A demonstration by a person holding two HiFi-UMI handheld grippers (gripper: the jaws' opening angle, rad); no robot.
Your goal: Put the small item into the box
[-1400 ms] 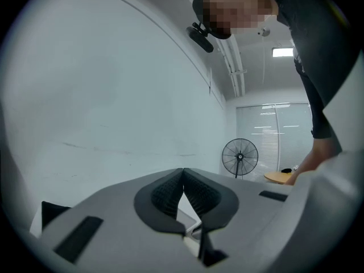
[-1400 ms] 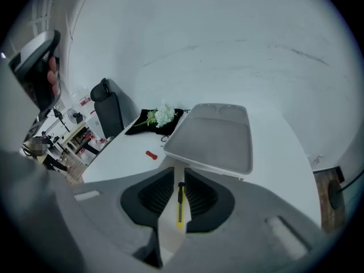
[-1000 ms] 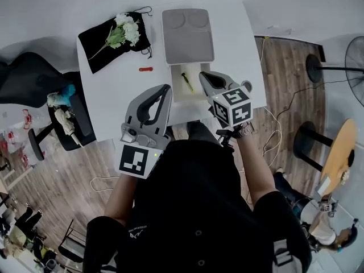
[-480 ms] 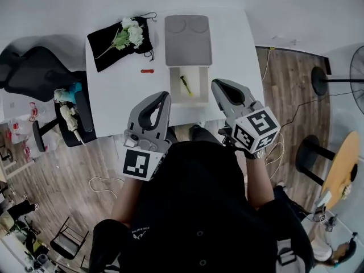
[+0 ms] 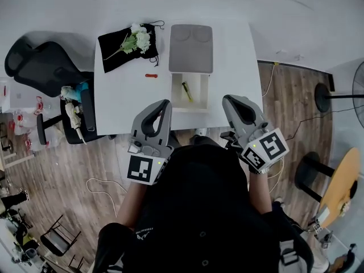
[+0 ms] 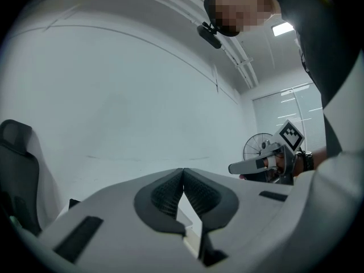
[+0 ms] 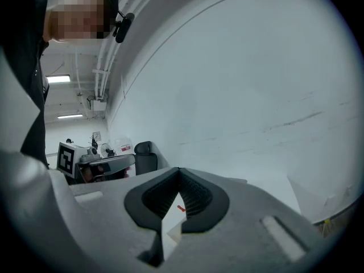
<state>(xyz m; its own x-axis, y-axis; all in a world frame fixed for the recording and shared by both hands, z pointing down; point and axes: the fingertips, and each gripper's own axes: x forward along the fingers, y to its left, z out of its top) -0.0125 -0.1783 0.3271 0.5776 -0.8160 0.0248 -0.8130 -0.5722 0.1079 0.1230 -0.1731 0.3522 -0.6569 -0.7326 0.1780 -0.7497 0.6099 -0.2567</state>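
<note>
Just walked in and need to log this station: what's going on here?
A person holds a two-jaw gripper in each hand at the near edge of the white table; the left gripper and right gripper are both shut and empty. A small yellow-green stick lies inside the open white box, its grey lid flipped back. A small red item lies on the table left of the box, near a black cloth with white flowers.

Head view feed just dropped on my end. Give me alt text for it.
An open box on a white table holds a yellow-green item, a gray lid just beyond it. The left hand-held gripper and right hand-held gripper hang shut and empty by the table's near edge; a red item and flowers on black cloth lie further left.
</note>
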